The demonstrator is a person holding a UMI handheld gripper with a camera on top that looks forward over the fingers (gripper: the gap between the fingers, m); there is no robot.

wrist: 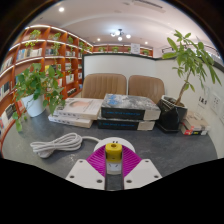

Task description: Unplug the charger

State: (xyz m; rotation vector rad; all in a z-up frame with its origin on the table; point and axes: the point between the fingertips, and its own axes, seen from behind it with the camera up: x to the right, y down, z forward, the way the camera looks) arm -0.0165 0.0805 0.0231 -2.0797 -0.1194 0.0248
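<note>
My gripper sits low over a grey table. A small charger with a yellow top and white body stands between the two magenta pads. Both pads press on its sides, so the fingers are shut on it. A coiled white cable lies on the table to the left, just ahead of the fingers. I cannot see a socket or what the charger's underside rests on.
Stacked flat boxes and a white box lie beyond the fingers. A black bag-like thing sits at the right. Potted plants stand left and right. Bookshelves line the left wall.
</note>
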